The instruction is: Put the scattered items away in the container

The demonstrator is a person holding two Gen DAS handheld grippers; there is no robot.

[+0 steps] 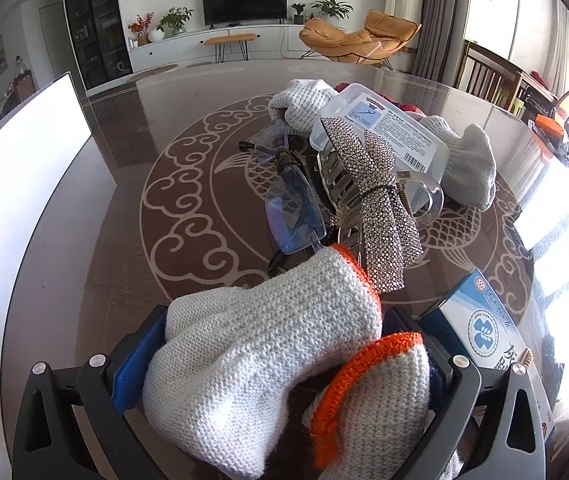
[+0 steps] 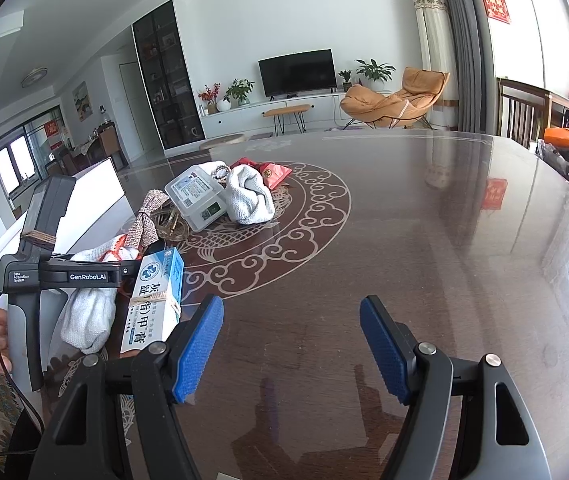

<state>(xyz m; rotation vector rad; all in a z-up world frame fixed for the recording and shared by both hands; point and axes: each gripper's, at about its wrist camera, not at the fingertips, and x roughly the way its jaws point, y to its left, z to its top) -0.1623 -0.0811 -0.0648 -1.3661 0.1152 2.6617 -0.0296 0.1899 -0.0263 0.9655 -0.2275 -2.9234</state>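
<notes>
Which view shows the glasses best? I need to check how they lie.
The left wrist view: the glasses lie close ahead, blue lenses plain, beside the hair clip. In the right wrist view I cannot make them out.

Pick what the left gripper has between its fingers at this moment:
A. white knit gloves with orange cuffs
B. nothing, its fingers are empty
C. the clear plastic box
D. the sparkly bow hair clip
A. In the left wrist view the left gripper is closed around the white knit gloves, orange cuffs showing, while the hair clip and clear plastic box lie beyond on the table.
</notes>
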